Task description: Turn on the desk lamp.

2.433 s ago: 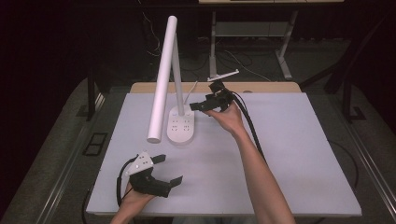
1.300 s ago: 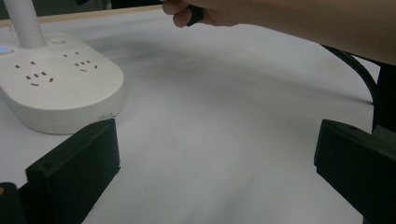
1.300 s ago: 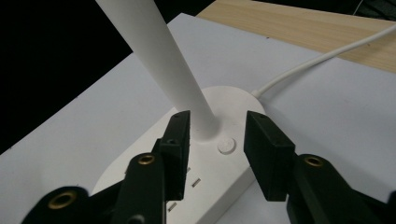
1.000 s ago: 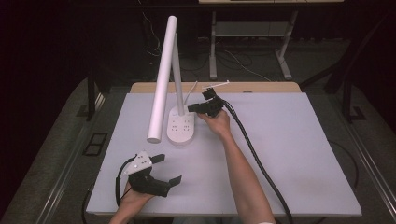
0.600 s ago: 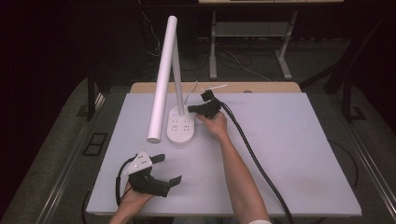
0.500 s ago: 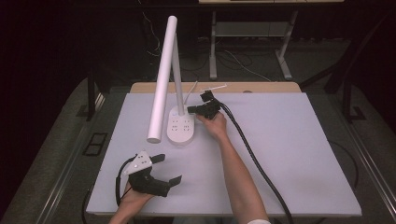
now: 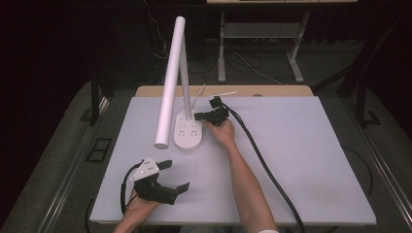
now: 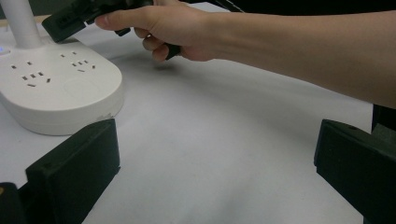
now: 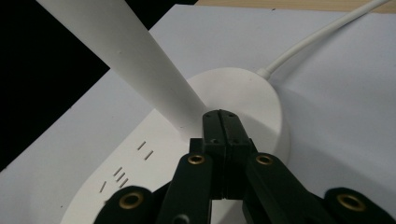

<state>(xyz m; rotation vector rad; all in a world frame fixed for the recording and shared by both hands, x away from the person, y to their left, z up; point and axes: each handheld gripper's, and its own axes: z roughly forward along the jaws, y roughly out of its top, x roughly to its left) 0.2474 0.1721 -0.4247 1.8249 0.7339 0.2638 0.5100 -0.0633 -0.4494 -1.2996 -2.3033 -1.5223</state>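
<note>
I held the right gripper [image 9: 223,122] with jaws pressed together, empty, tips over the lamp base [image 9: 243,93] beside its stem [image 9: 140,60]. The lamp [image 7: 187,133] stood at the surface's [image 7: 311,160] far left, its bar head [image 7: 167,87] sloping down toward me. The left gripper [image 7: 167,177] rested wide apart, empty.

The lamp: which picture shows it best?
The high view: the whole lamp shows there, with head, stem and base. The left gripper view gives its base with sockets and the stem's foot. The right gripper view, very close, gives the stem, part of the base and the cord.
</note>
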